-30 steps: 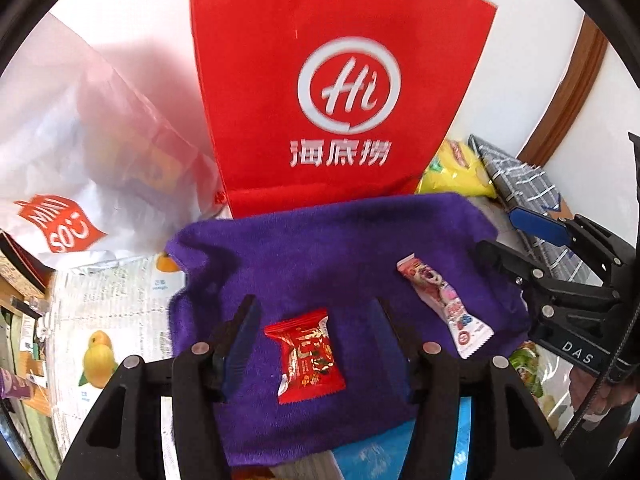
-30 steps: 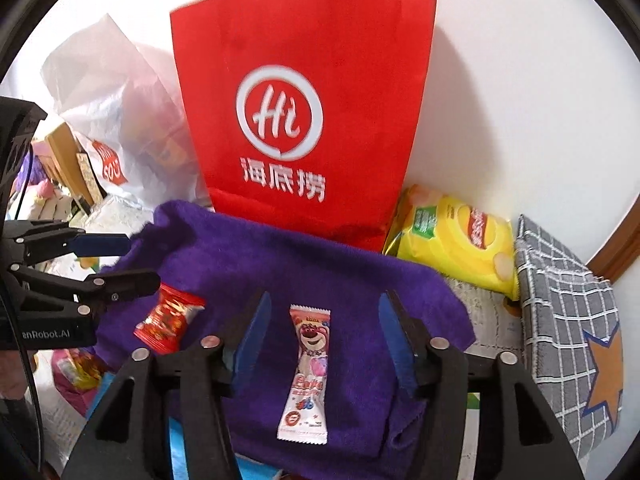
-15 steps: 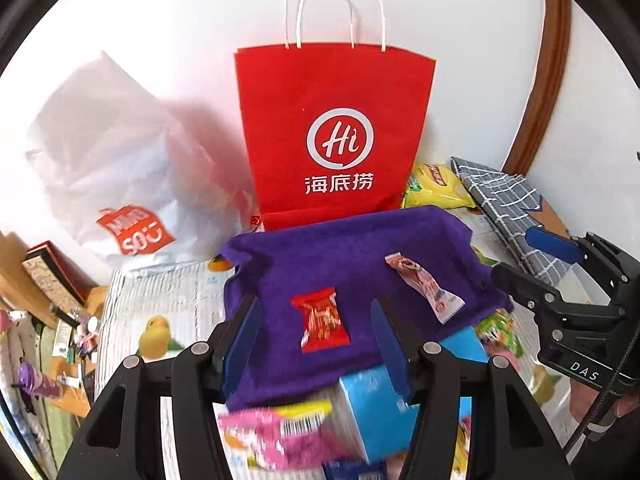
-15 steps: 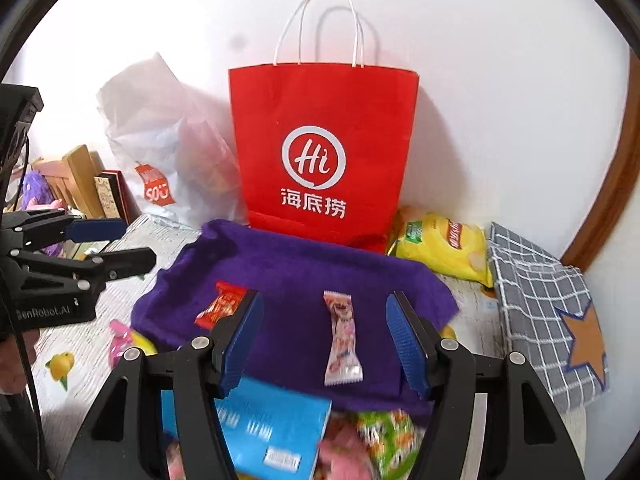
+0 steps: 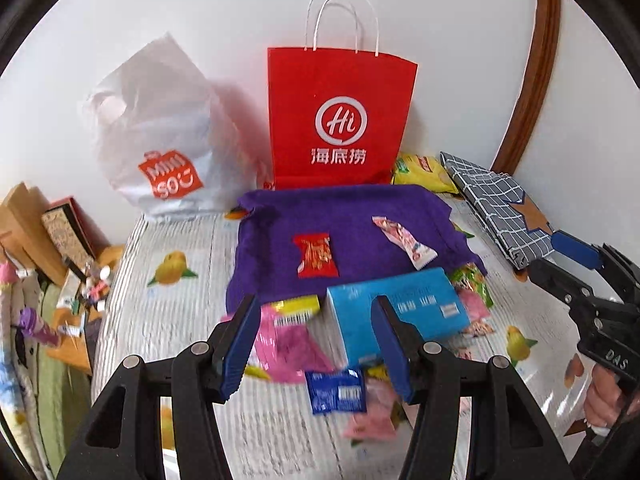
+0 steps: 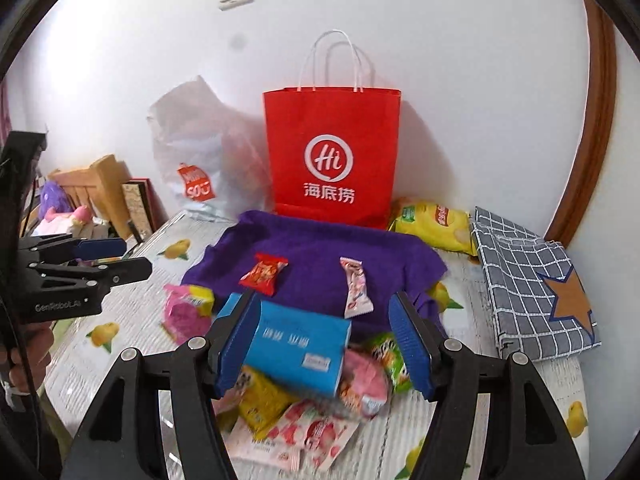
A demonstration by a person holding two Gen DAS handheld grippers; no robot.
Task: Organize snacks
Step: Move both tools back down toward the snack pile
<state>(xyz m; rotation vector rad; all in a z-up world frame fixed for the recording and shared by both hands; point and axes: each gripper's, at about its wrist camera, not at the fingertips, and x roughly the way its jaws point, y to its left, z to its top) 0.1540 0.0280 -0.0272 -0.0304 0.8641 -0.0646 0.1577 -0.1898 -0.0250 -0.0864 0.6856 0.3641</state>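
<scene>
Both tongs empty and spread over the snack pile at the near edge of the purple towel (image 5: 344, 216). Left tongs (image 5: 314, 344) spread moderately, nothing between the pads; right tongs (image 6: 326, 346) have just been opening, nothing pinched.

Key relation: blue box (image 6: 298, 350) lies directly ahead of and below the right tongs, framed between its two pads, so right hand is nearer & better lined up. In the left view the box (image 5: 396, 312) sits off to the right, behind that tongs' right pad. Box long axis runs roughly left-right, tilted a bit, across the right tongs' gap; probably too wide that way, so a wrist turn to span its short side looks needed.

Already on the towel: red packet (image 5: 316, 255), long axis near upright in view, and pink-white bar (image 6: 356, 287) w/ long axis pointing away from the camera. Rest of the pile (pink, yellow, green packets) lies on the fruit-print counter (image 6: 132, 312), in front of the towel.
</scene>
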